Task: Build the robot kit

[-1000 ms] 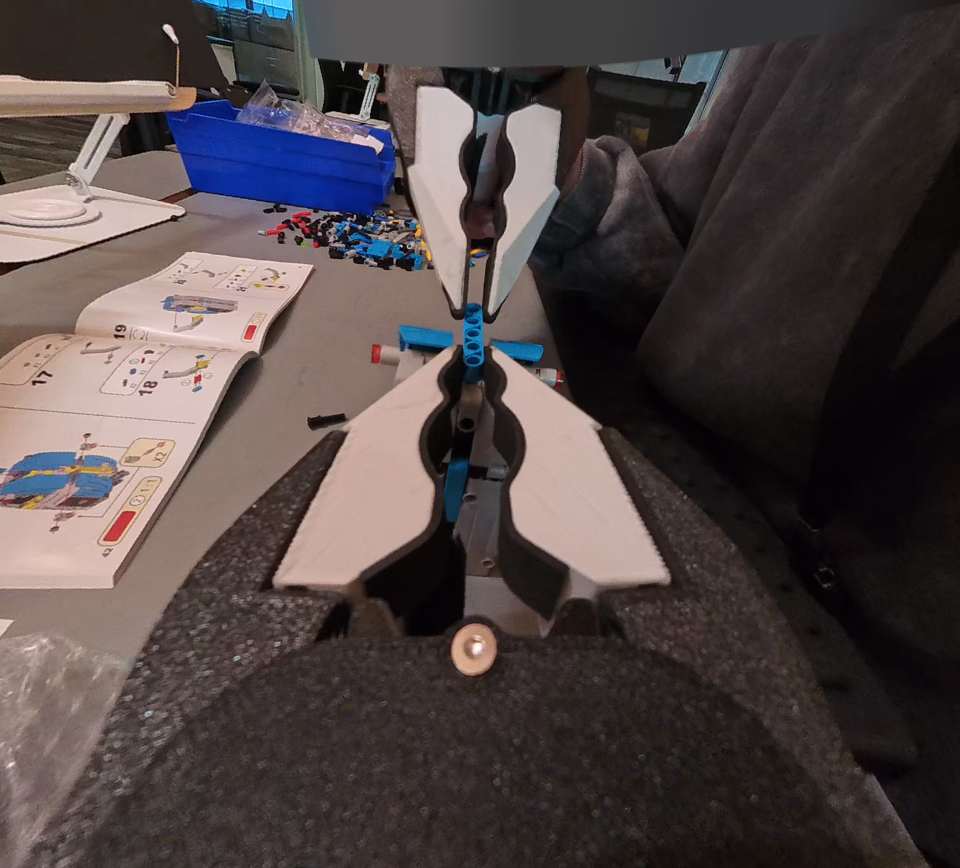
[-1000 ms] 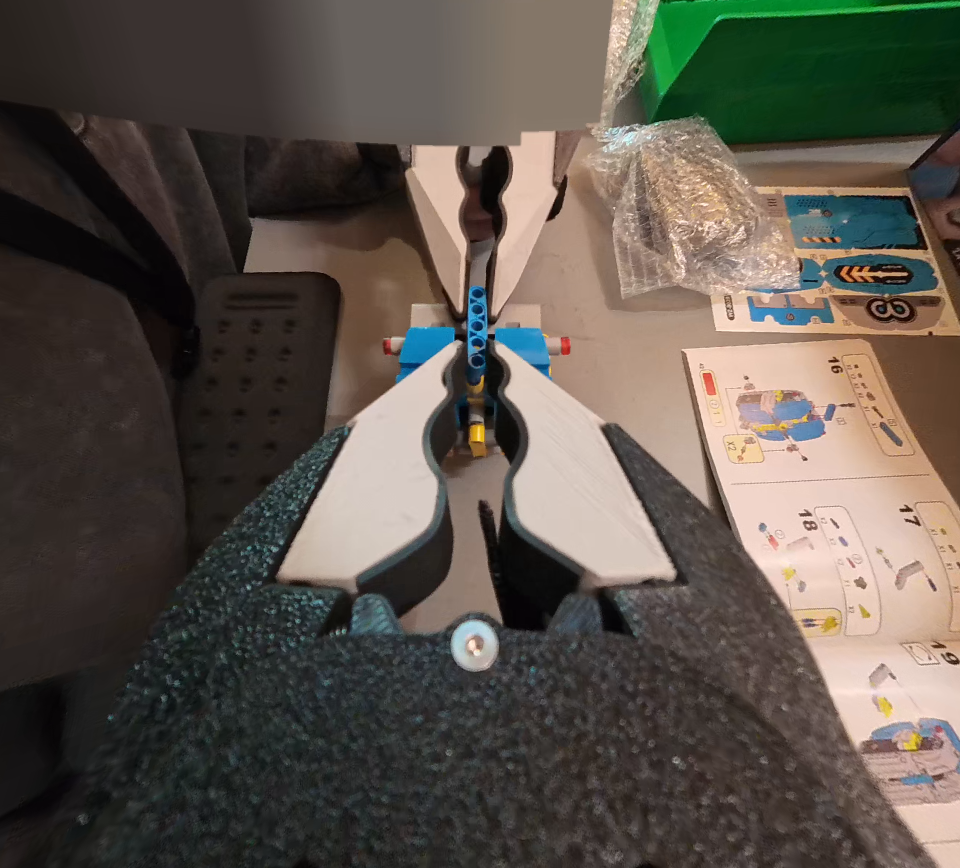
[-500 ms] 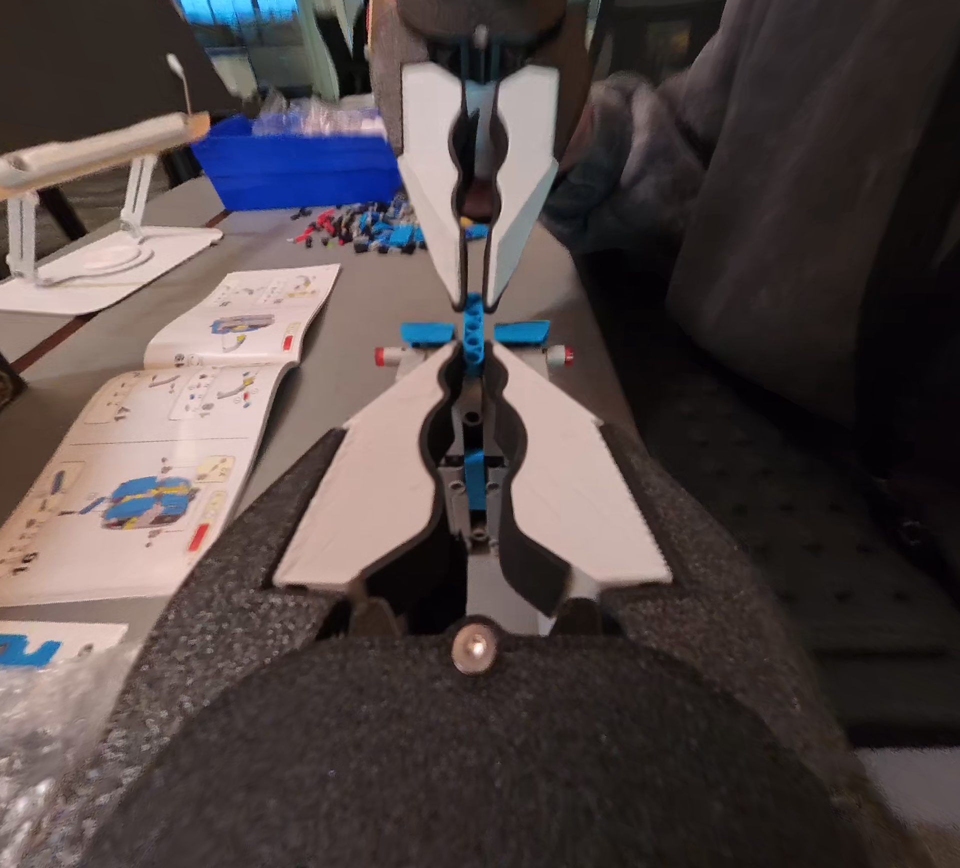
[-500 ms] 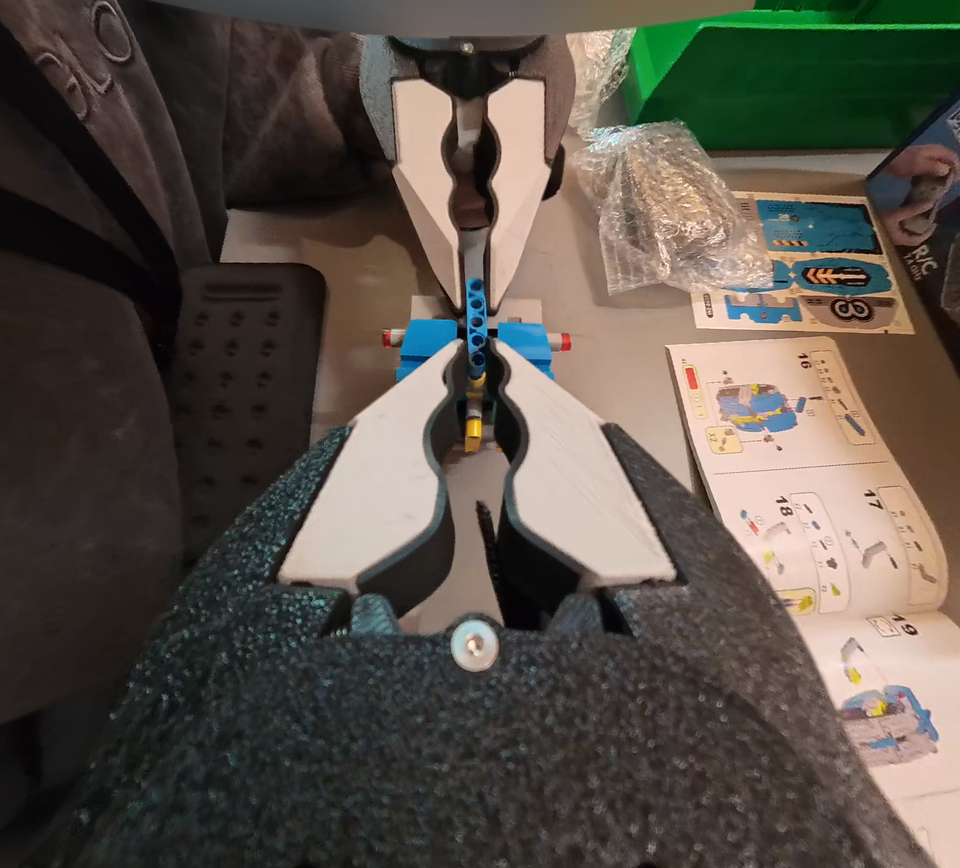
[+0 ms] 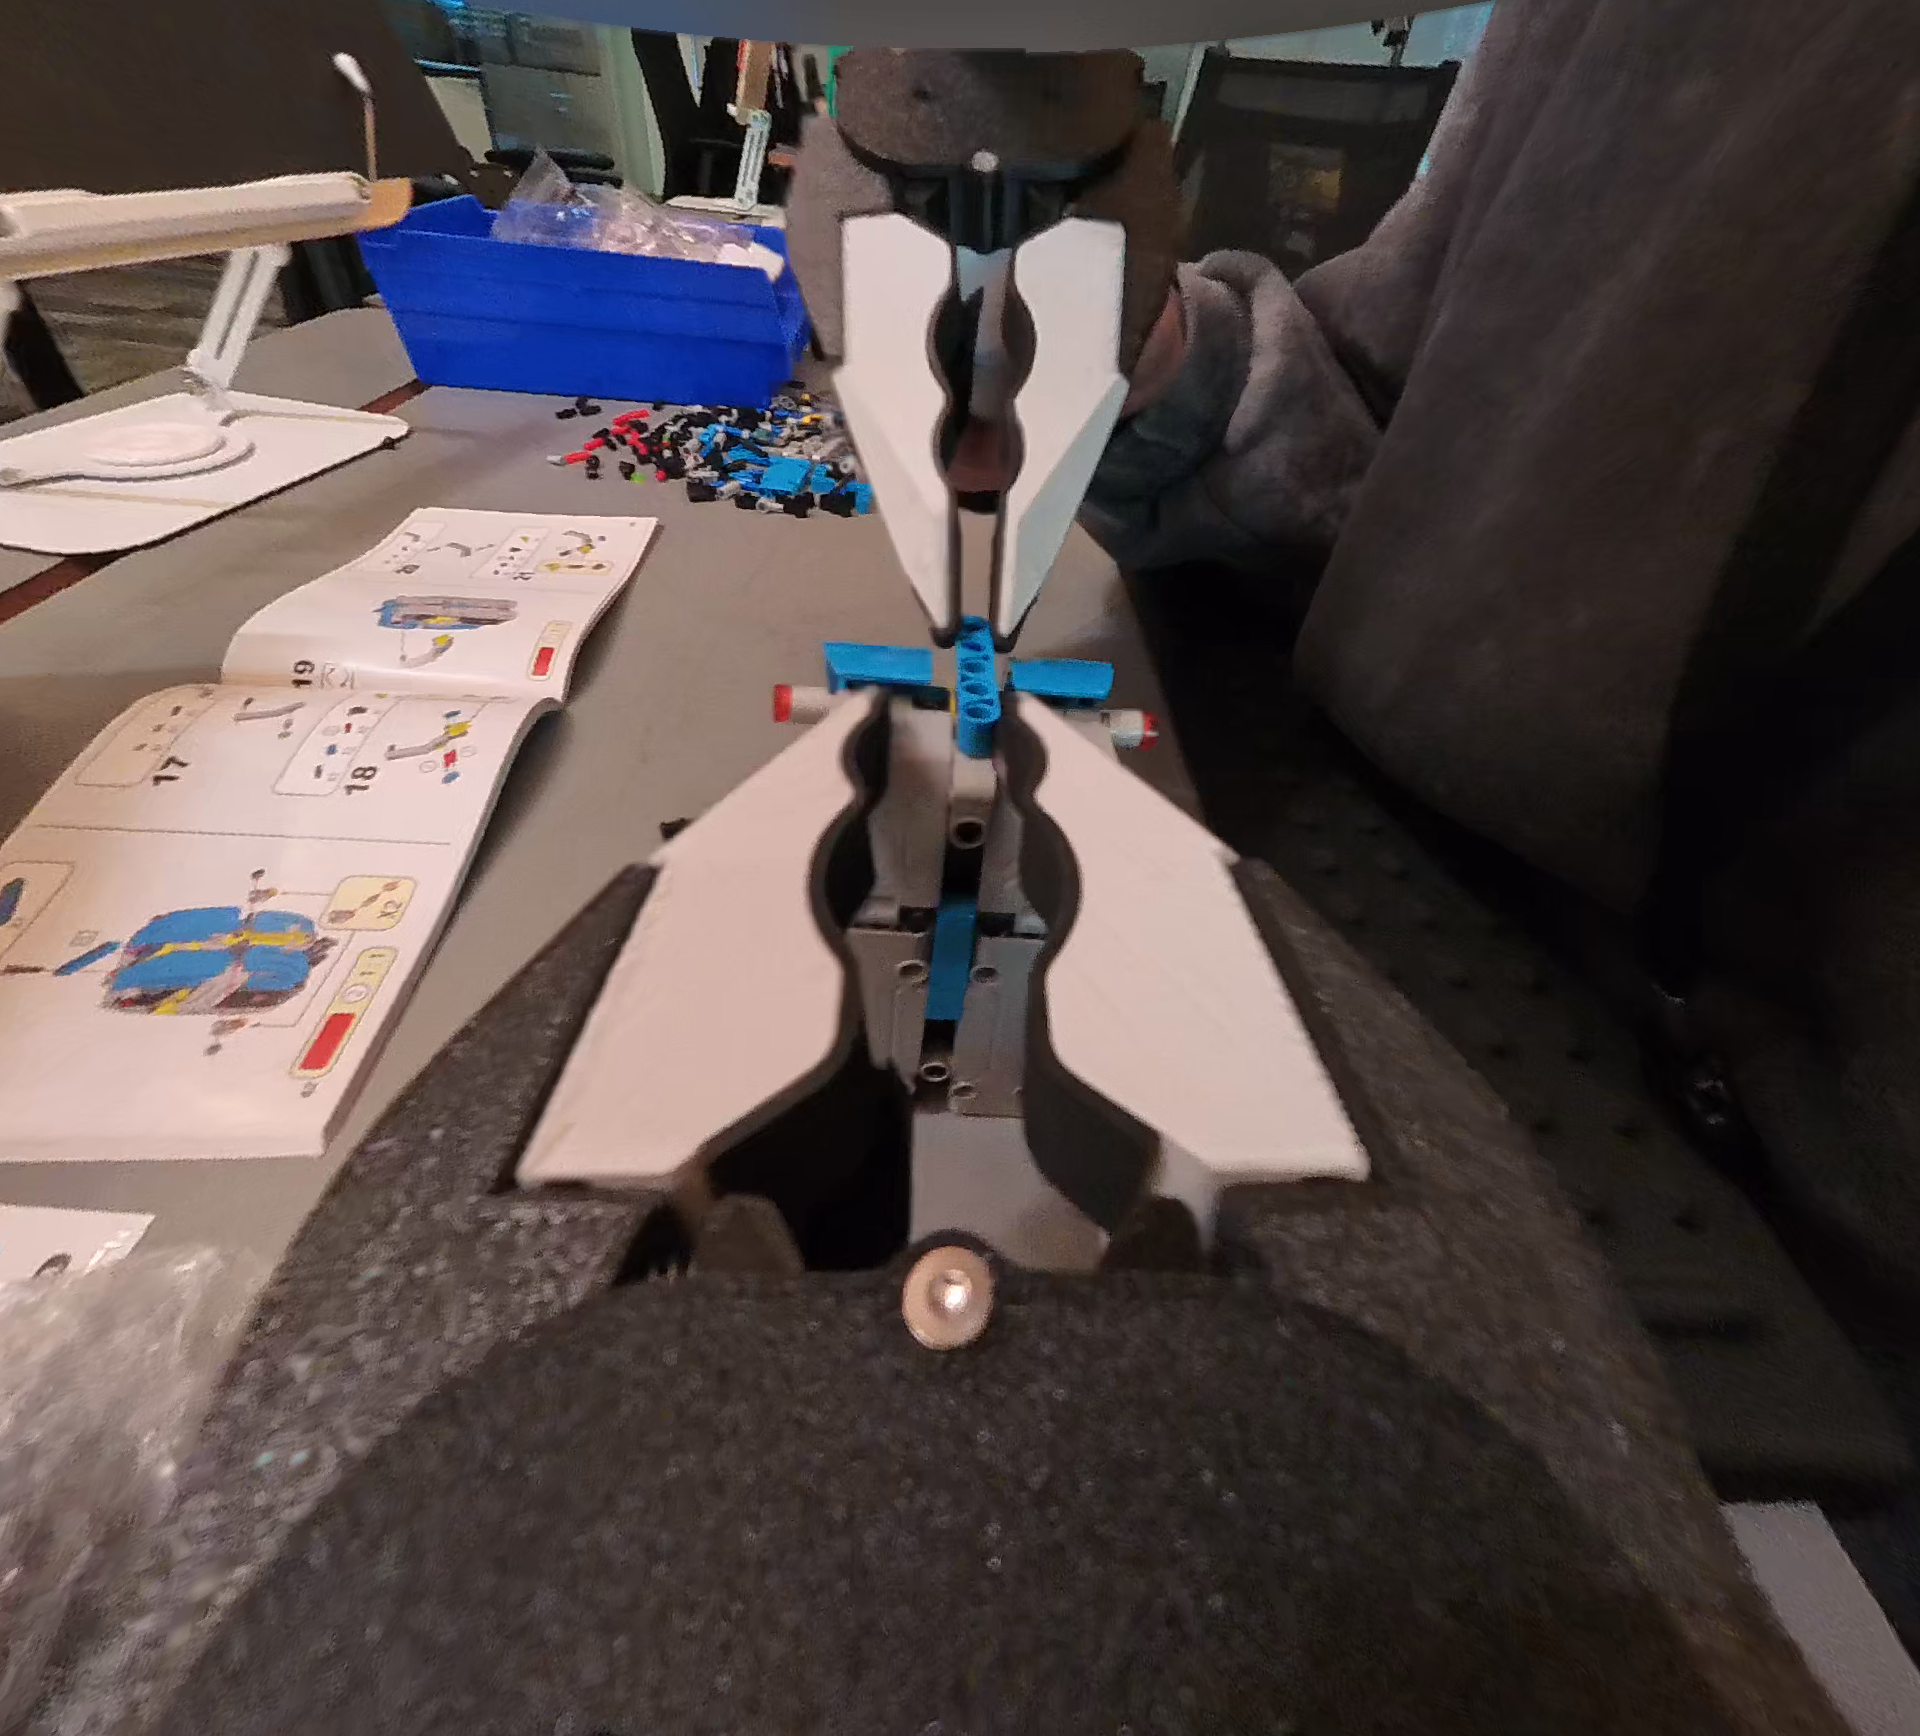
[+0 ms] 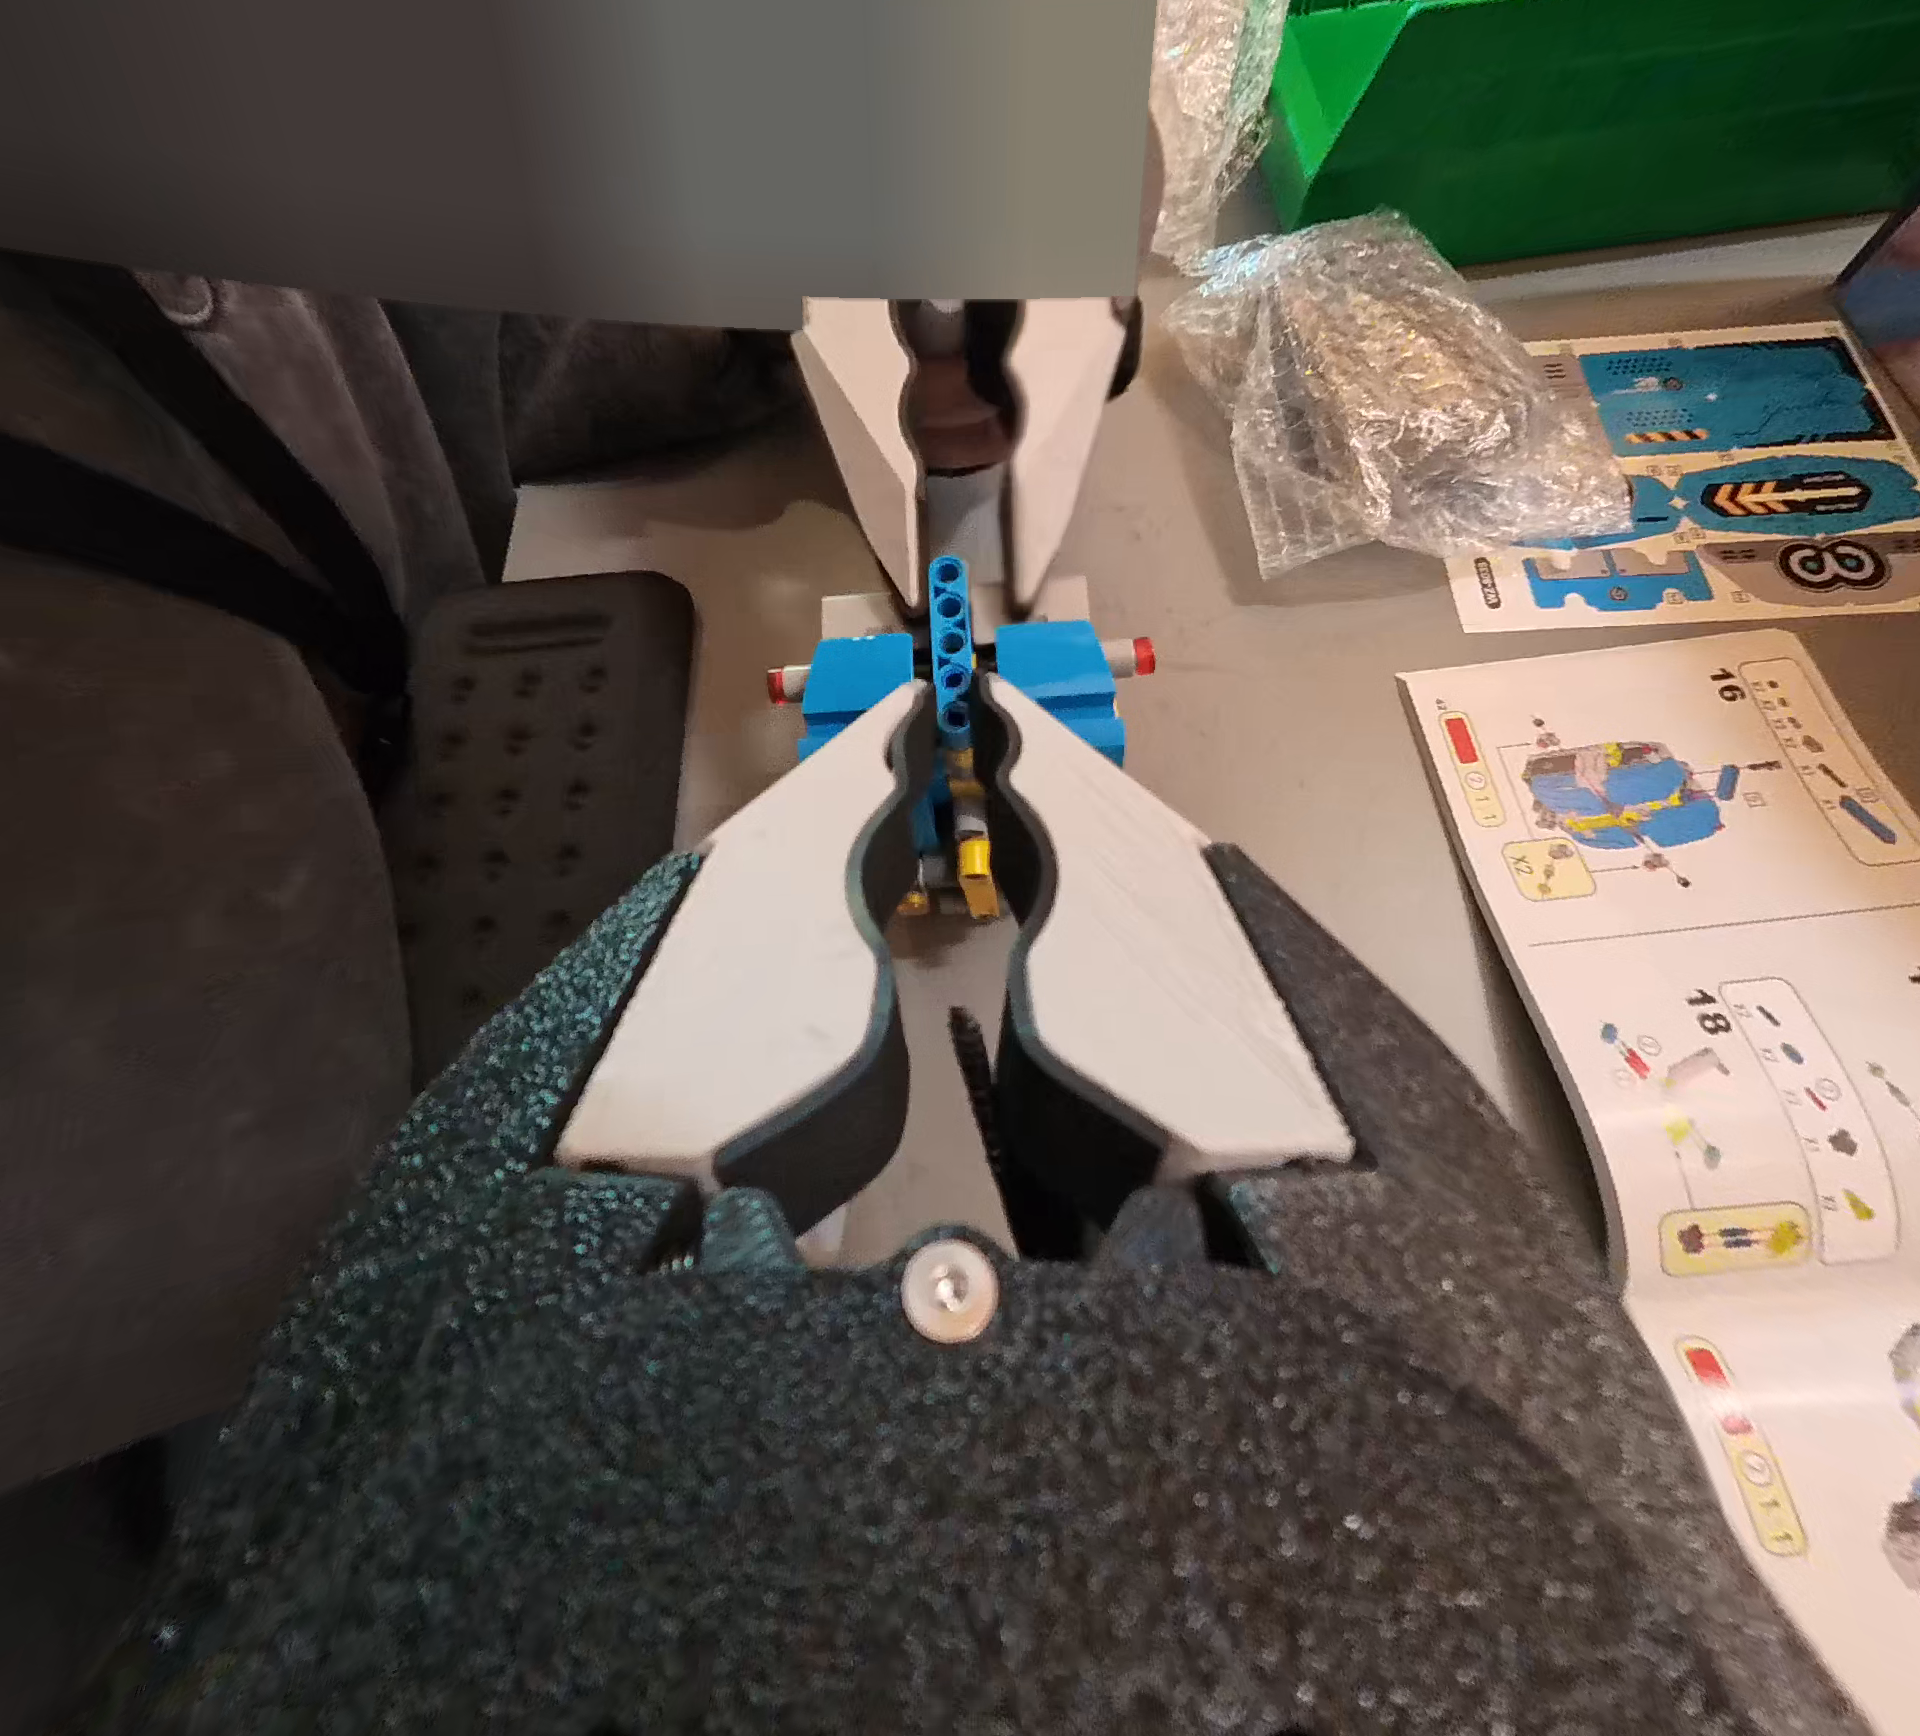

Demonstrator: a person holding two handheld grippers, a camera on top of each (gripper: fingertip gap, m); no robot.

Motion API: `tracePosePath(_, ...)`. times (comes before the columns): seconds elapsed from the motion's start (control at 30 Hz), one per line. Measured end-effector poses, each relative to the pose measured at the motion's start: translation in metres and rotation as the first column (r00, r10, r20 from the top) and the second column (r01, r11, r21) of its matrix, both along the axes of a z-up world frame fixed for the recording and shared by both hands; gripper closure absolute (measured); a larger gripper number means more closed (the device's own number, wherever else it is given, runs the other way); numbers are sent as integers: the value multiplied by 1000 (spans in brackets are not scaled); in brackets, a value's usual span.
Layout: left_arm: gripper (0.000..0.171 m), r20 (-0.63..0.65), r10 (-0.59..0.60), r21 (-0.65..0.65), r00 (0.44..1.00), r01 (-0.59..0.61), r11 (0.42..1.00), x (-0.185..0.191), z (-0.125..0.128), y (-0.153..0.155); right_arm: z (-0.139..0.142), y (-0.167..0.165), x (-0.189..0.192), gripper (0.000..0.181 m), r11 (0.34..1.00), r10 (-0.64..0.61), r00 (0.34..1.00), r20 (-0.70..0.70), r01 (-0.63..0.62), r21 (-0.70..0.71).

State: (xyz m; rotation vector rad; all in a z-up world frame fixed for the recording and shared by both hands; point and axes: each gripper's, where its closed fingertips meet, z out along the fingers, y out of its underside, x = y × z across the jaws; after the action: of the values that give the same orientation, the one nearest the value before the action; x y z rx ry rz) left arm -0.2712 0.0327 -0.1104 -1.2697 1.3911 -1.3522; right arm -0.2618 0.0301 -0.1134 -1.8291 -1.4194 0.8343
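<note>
A small blue and grey brick model (image 5: 873, 663) with red-tipped axles is held between both grippers, just above the grey table (image 5: 675, 647). My left gripper (image 5: 951, 715) is shut on the model's grey body (image 5: 971, 813). My right gripper (image 6: 954, 699) is shut on a blue beam with holes (image 6: 948, 626) that stands up in the middle of the model. The two grippers face each other tip to tip. The right gripper also shows in the left wrist view (image 5: 971, 632), and the left gripper shows in the right wrist view (image 6: 961, 611). The model's blue blocks (image 6: 852, 678) flank the beam.
An open instruction booklet (image 5: 260, 855) (image 6: 1714, 959) lies on the table. A blue bin (image 5: 582, 315), a pile of loose pieces (image 5: 727, 460) and a white lamp stand (image 5: 156, 439) lie beyond. A green bin (image 6: 1610, 45), a bubble-wrap bag (image 6: 1382, 377) and a sticker sheet (image 6: 1714, 481) lie opposite. A person in dark clothing (image 5: 1558, 439) sits at the table edge. Less than 4 cm separates the two grippers' tips.
Both grippers keep their hold on the model. The views have swung a little, tilting up half a second ago and back down now. The model stays between the tips.
</note>
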Motion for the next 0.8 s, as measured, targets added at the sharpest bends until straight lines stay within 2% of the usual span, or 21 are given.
tracePosePath(0.1, 127, 25, -14, -63, 1000, 16, 998, -11, 5, 4, 0, 0, 1, 175, 1000, 3, 1000, -22, -3, -12)
tracePosePath(0.17, 104, -32, -42, -85, 999, 39, 996, -15, -6, 3, 0, 0, 0, 175, 1000, -2, 1000, -28, 1, -4)
tracePosePath(0.23, 91, -104, -41, -50, 994, 36, 998, -11, -21, 1, 1, 1, -2, 174, 1000, -3, 999, -42, 3, 1)
tracePosePath(0.4, 92, -234, -14, 19, 972, 19, 1000, 9, -51, -4, 1, 5, 3, 175, 1000, -27, 998, -60, 26, -11)
tracePosePath(0.5, 93, -231, -5, -43, 973, -5, 999, 15, -49, 3, 2, 15, 11, 175, 997, -73, 993, -89, 71, -16)
tracePosePath(0.63, 93, -214, -15, -114, 977, -9, 993, 18, -47, 8, 3, 23, 15, 175, 991, -87, 970, -227, 60, -124)
tracePosePath(0.8, 93, -208, -8, -118, 978, -17, 993, 18, -47, 9, 5, 26, 15, 174, 985, -88, 951, -295, 38, -171)
